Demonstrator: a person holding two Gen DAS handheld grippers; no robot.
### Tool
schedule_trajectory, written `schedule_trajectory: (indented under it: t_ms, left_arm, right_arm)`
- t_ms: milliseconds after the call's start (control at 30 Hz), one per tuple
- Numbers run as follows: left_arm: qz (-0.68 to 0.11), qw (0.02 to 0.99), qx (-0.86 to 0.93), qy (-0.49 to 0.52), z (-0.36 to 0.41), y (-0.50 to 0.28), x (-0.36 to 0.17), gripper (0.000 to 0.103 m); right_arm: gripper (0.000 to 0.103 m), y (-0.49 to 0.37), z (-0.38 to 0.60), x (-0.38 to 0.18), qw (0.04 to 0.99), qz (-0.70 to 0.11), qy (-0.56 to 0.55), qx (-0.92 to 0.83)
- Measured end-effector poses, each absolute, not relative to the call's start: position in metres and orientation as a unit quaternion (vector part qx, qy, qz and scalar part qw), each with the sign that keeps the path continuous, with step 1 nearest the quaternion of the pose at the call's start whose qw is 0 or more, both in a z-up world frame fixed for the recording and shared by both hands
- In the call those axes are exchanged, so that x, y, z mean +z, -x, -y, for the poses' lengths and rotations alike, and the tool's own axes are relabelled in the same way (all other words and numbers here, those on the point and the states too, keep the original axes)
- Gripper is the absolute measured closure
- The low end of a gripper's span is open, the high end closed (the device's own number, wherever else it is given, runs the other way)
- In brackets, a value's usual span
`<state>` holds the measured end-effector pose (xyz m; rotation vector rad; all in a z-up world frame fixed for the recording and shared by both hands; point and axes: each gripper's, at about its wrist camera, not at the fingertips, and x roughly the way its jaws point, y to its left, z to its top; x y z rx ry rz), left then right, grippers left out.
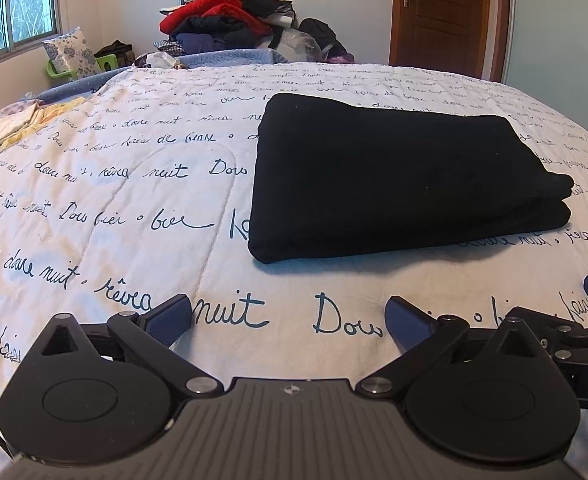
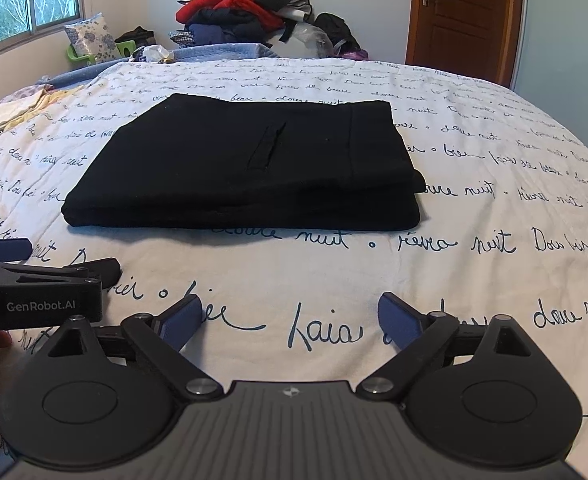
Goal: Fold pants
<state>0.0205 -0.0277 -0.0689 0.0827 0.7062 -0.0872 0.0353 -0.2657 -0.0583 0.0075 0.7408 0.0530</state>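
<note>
A: How many pairs of pants?

B: One, the black pants (image 2: 246, 168), folded into a flat rectangle on the white quilt (image 2: 474, 208) with blue handwriting. The stacked layers show along the near edge, and there is one pocket slit on top.

A: And the grippers?

B: Two. The left gripper (image 1: 288, 320) has its blue pads spread wide with only quilt between them. The right gripper (image 2: 290, 320) is just as wide apart and grasps nothing. Both sit on the near side of the pants, clear of the cloth, side by side: the left one's body shows at the left edge of the right camera's view.

A: Anything else?

B: At the far end, one heap of clothes (image 1: 230, 12) with red pieces in it, one floral pillow (image 1: 72, 52) by the window (image 1: 14, 4) on the far left, and one wooden door (image 1: 446, 12) on the far right.
</note>
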Motion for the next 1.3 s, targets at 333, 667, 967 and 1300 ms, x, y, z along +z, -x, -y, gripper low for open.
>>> schedule_trajectory:
  t_ms: [333, 667, 967, 1300]
  left_arm:
    - [-0.339, 0.939, -0.042, -0.037, 0.027, -0.018, -0.072, 0.0]
    - [-0.336, 0.94, -0.043, -0.033, 0.025, -0.017, -0.073, 0.0]
    - [-0.336, 0.94, -0.043, -0.03, 0.025, -0.018, -0.073, 0.0]
    - [-0.335, 0.941, -0.042, -0.031, 0.026, -0.017, -0.074, 0.0]
  right_arm:
    - [0.0, -0.036, 0.263, -0.065, 0.934, -0.356, 0.006, 0.013]
    - [0.0, -0.033, 0.264, -0.069, 0.938, -0.345, 0.002, 0.014]
    - [0.0, -0.031, 0.265, -0.07, 0.939, -0.343, 0.001, 0.014]
    - [0.0, -0.031, 0.263, -0.071, 0.94, -0.341, 0.0, 0.015]
